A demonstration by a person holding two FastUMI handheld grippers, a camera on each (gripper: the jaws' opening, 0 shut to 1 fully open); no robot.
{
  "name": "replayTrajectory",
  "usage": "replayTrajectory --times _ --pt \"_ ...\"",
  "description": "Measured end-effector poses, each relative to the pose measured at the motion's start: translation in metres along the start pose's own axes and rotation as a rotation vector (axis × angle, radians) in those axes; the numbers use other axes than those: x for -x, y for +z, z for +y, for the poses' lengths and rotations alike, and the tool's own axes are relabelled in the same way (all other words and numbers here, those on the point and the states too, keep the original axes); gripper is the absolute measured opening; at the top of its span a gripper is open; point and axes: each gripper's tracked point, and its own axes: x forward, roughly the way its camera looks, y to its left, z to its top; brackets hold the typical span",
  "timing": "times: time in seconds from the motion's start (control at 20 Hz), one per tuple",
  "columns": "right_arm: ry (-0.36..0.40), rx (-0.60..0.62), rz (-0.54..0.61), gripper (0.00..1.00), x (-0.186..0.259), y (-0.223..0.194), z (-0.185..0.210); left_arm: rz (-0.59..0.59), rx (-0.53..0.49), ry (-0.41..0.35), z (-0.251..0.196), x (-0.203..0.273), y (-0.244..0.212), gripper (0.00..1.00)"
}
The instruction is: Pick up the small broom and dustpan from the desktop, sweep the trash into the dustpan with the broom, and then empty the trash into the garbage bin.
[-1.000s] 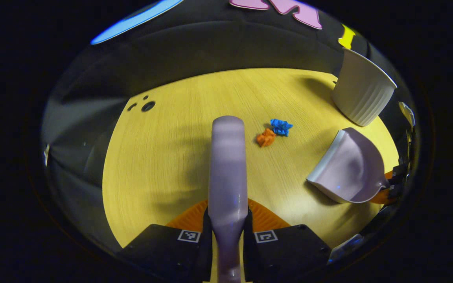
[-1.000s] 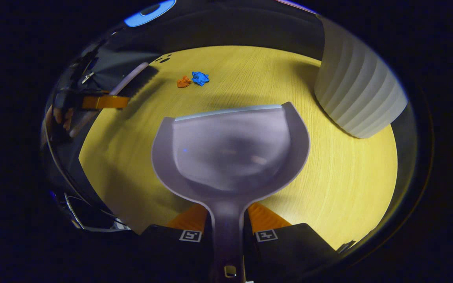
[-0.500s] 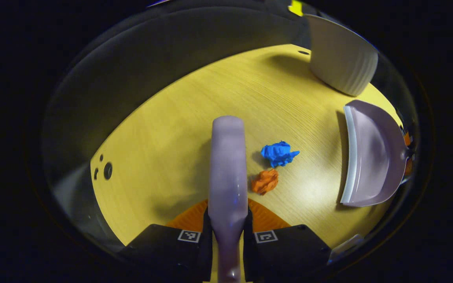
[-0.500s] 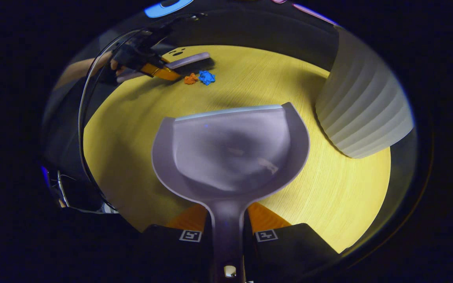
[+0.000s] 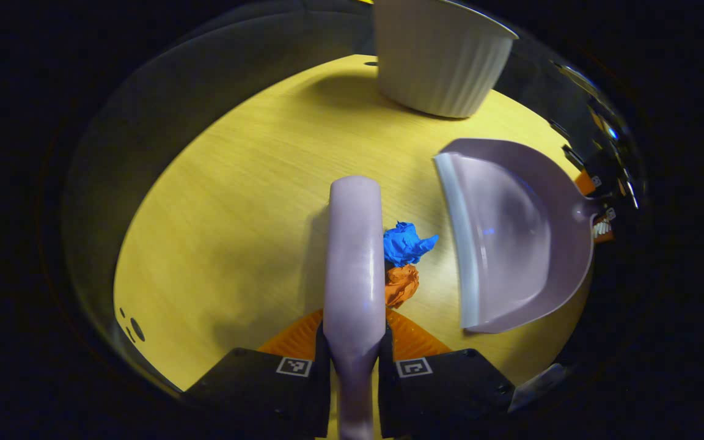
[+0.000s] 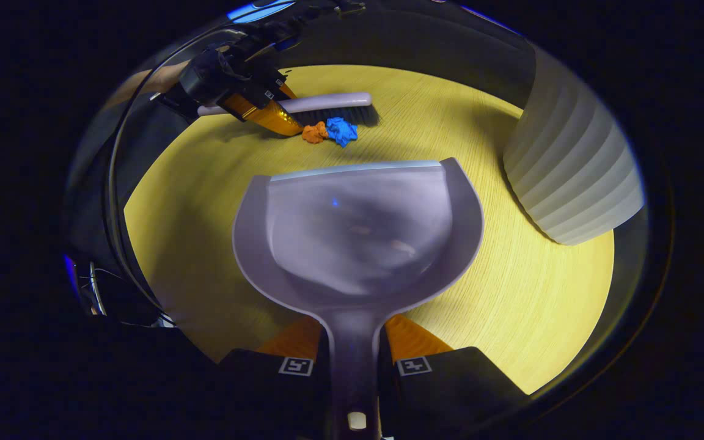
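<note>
While its fingers pinch the broom (image 5: 355, 244) handle, the left gripper (image 5: 355, 373) has two paper scraps, one blue scrap (image 5: 407, 243) and one orange scrap (image 5: 401, 285), just right of the brush. The right gripper (image 6: 354, 366) is clamped on the dustpan (image 6: 358, 238) handle, the pan's lip facing them. One ribbed white bin (image 5: 440, 58) stands beyond on the yellow wooden tabletop (image 5: 236, 214).

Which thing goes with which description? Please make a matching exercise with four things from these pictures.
Things:
1. broom
2. dustpan
3. blue scrap
4. garbage bin

Descriptions:
a. crumpled, next to the orange scrap
b. white, ribbed, standing on the table
c. held by the left gripper
d. held by the right gripper, nothing in it

Pairs: 1-c, 2-d, 3-a, 4-b
</note>
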Motion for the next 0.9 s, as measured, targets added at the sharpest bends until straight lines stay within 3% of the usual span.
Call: replayTrajectory --times 0.15,0.2,0.4,0.45,0.6,0.9 --pt "-0.004 0.006 0.006 0.31 -0.003 -0.004 -0.001 0.005 -0.007 -0.097 -0.052 -0.001 0.006 0.35" --pt "-0.008 0.01 0.007 0.34 -0.002 -0.004 -0.001 0.008 -0.006 -0.125 -0.067 -0.002 0.008 0.34" --pt "-0.012 -0.011 -0.012 0.38 -0.002 -0.001 0.0 0.003 0.034 -0.21 -0.102 0.002 0.015 0.35" --pt "-0.014 -0.019 -0.019 0.34 -0.001 0.001 0.0 -0.001 0.049 -0.225 -0.11 0.004 0.015 0.35" --pt "-0.019 -0.037 -0.035 0.38 0.001 0.006 0.0 -0.038 0.114 -0.191 -0.118 0.004 0.015 0.36" --pt "-0.053 -0.045 -0.069 0.34 0.003 0.002 -0.003 -0.18 0.316 -0.109 -0.135 0.021 0.01 0.36"
